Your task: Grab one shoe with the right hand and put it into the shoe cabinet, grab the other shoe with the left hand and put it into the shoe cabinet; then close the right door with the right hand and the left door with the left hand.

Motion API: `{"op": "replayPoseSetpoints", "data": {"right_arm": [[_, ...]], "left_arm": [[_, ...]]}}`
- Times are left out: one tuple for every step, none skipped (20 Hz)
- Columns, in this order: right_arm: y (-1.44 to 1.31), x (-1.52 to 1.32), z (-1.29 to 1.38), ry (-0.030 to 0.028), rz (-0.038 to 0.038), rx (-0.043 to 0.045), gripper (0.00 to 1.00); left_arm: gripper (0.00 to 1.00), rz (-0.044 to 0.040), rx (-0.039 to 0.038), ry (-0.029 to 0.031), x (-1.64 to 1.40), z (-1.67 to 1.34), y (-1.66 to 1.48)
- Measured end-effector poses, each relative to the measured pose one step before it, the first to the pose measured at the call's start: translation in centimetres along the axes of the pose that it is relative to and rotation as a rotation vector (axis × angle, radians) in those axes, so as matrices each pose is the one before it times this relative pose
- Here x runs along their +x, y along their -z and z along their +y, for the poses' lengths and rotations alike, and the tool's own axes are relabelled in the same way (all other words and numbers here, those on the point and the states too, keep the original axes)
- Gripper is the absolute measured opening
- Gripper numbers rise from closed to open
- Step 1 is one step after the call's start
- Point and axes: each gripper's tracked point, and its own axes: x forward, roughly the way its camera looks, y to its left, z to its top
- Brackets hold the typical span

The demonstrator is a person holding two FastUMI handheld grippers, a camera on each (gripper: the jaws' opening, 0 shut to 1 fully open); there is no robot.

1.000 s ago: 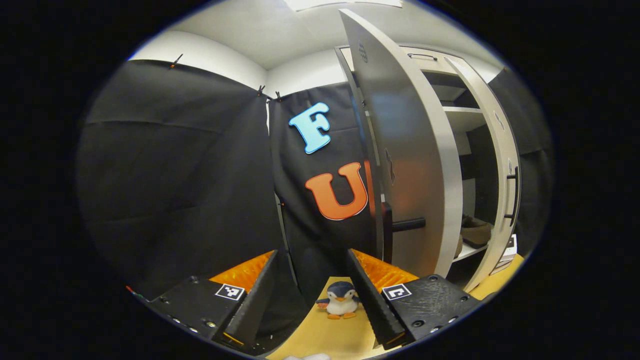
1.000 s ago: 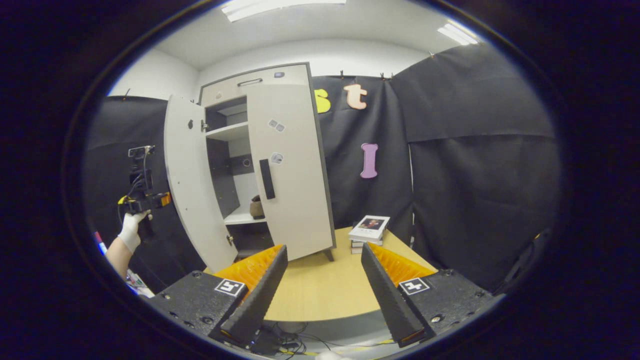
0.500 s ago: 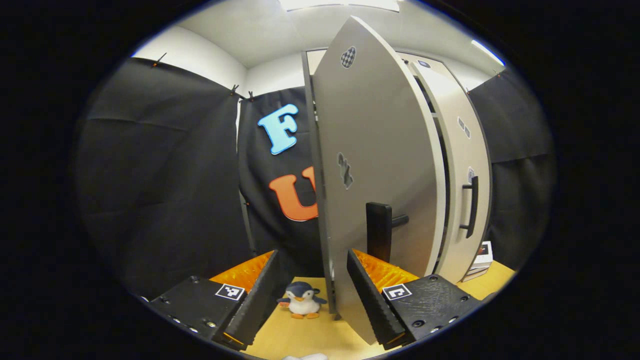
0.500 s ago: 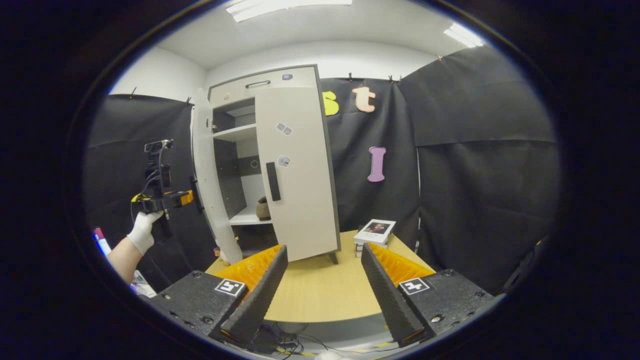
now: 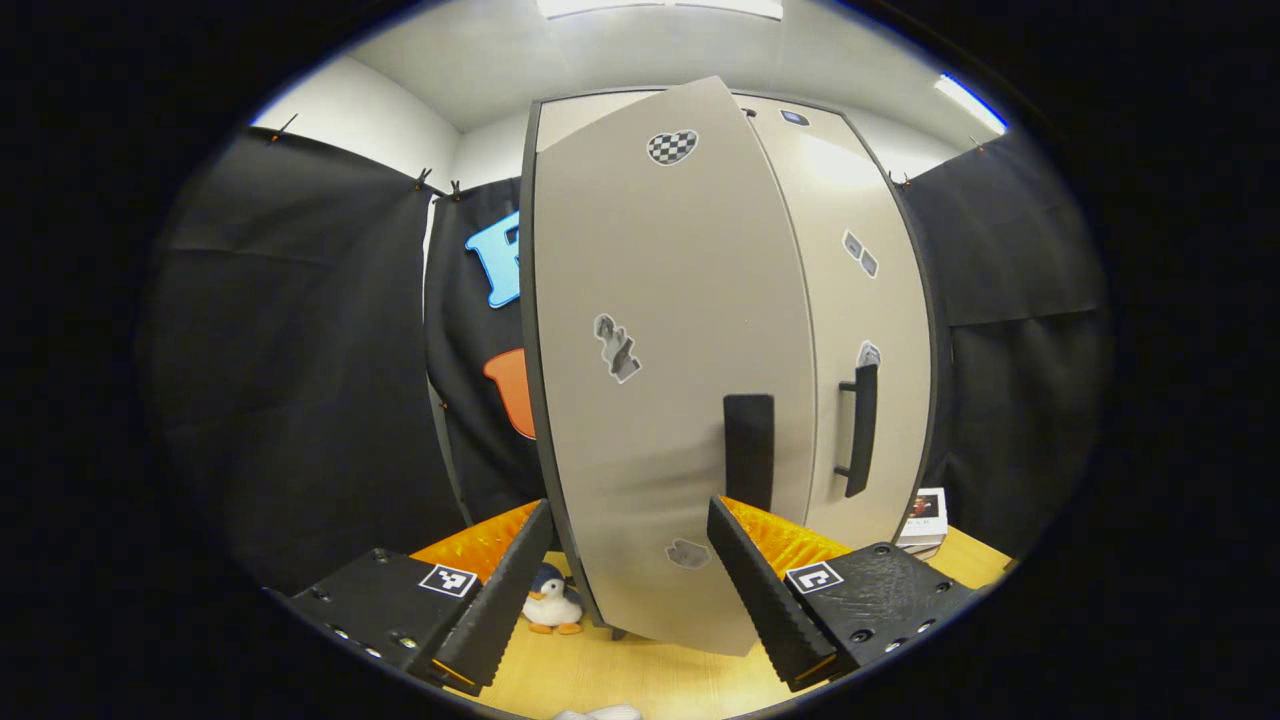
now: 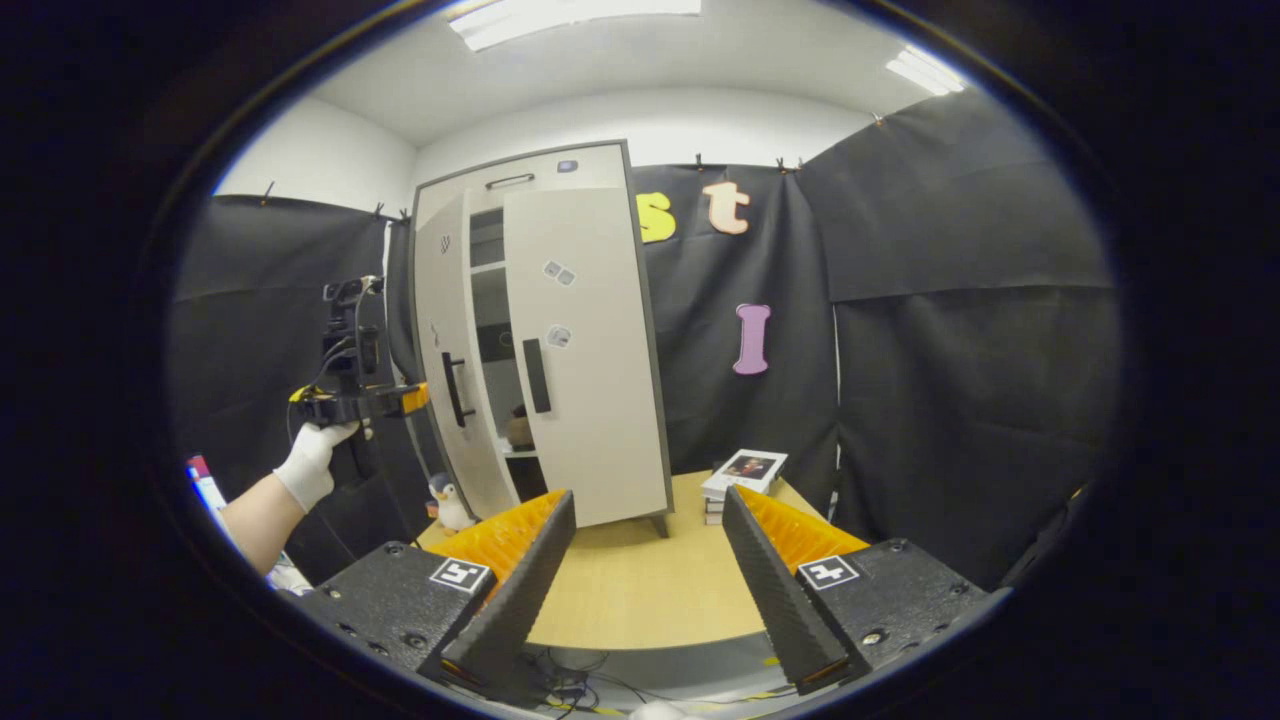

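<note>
Shoe cabinet (image 5: 860,250) doors are taking up the middle of the left gripper view, the cabinet standing on the yellow table (image 5: 650,680). Its left door (image 5: 660,350) is hanging slightly ajar, its lower edge swung out between the two fingers of the left gripper (image 5: 630,600), which are spread wide and gripping nothing. The right finger's tip is sitting just below the left door's dark handle (image 5: 749,450); contact cannot be told. The right door (image 5: 860,300) is lying flush with the frame, its own bar handle (image 5: 860,430) beside the seam. A toy penguin (image 5: 550,605) is standing on the table by the cabinet's left corner, partly behind the left finger, and a stack of books (image 5: 925,515) is lying near the cabinet's right side.

From the right gripper view, the shoe cabinet (image 6: 560,180) is standing at the far edge of the table (image 6: 630,590), well apart from the right gripper (image 6: 645,590), whose fingers are parted and empty above the near table edge. The left door (image 6: 450,360) is angled outward, leaving a narrow dark gap in which shelves and one brown shoe (image 6: 518,428) on a low shelf are showing. The right door (image 6: 585,350) is closed. A gloved hand (image 6: 310,465) is holding the left gripper (image 6: 395,400) up beside the left door, near its handle (image 6: 455,388). The penguin (image 6: 447,500) is standing below it, and the books (image 6: 745,475) are lying to the right of the cabinet.
</note>
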Motion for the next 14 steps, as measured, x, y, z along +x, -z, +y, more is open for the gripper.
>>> {"op": "replayPoseSetpoints", "data": {"right_arm": [[-0.038, 0.29, 1.089, -0.00749, 0.0005, -0.00031, 0.97], [-0.117, 0.119, 0.003, -0.01021, -0.00166, -0.00164, 0.97], [0.041, -0.114, -0.034, -0.00457, 0.00149, -0.00395, 0.97], [-0.017, 0.03, -0.05, -0.00491, -0.00208, -0.00352, 0.97], [-0.044, 0.225, -0.04, -0.00514, -0.00006, -0.00303, 0.97], [-0.024, 0.224, -0.08, -0.00377, 0.00231, -0.00059, 0.97], [-0.035, 0.149, -0.031, -0.00568, 0.00141, 0.00204, 0.97], [-0.156, 0.165, 0.1, -0.00881, -0.00057, 0.00164, 0.97], [-0.172, 0.27, 0.066, -0.00576, -0.00113, -0.00079, 0.97], [-0.202, 0.191, -0.064, -0.00336, -0.00257, -0.00472, 0.97], [-0.111, 0.131, -0.029, -0.00068, -0.00254, -0.00661, 0.97], [-0.19, 0.094, -0.139, 0.00488, -0.00365, -0.00526, 0.97], [-0.211, 0.007, 0.041, -0.00203, -0.00633, -0.00453, 0.97], [-0.072, 0.123, 0.016, -0.00156, -0.00144, -0.00083, 0.97]], "left_arm": [[0.96, 0.00536, -0.00215, 0.00062, -0.968, -0.24, 0.11], [0.96, -0.00167, -0.00098, 0.00236, -1.105, -0.274, -0.005], [0.96, -0.00109, -0.00224, 0.00183, -1.213, -0.254, 0.016], [0.96, 0.00313, -0.01073, 0.00477, -1.273, -0.237, 0.062], [0.96, 0.00222, -0.01414, 0.00891, -1.158, -0.488, -0.007], [0.96, 0.00077, -0.01552, -0.00023, -1.391, -0.258, 0.054], [0.96, 0.00266, -0.01323, 0.00225, -1.365, -0.289, 0.068], [0.96, -0.00131, -0.00689, 0.00794, -1.339, -0.303, -0.05], [0.96, -0.00567, 0.00174, 0.00457, -1.247, -0.238, -0.258], [0.96, -0.00499, 0.00818, 0.00028, -0.883, -0.156, -0.24], [0.96, -0.00097, 0.00648, -0.00014, -1.19, -0.079, -0.228], [0.96, -0.00599, 0.0005, -0.00527, -1.24, 0.015, -0.172], [0.96, -0.00944, -0.00332, -0.00396, -1.27, -0.132, -0.325], [0.96, -0.00947, -0.00576, -0.00637, -1.348, -0.095, -0.276]]}}
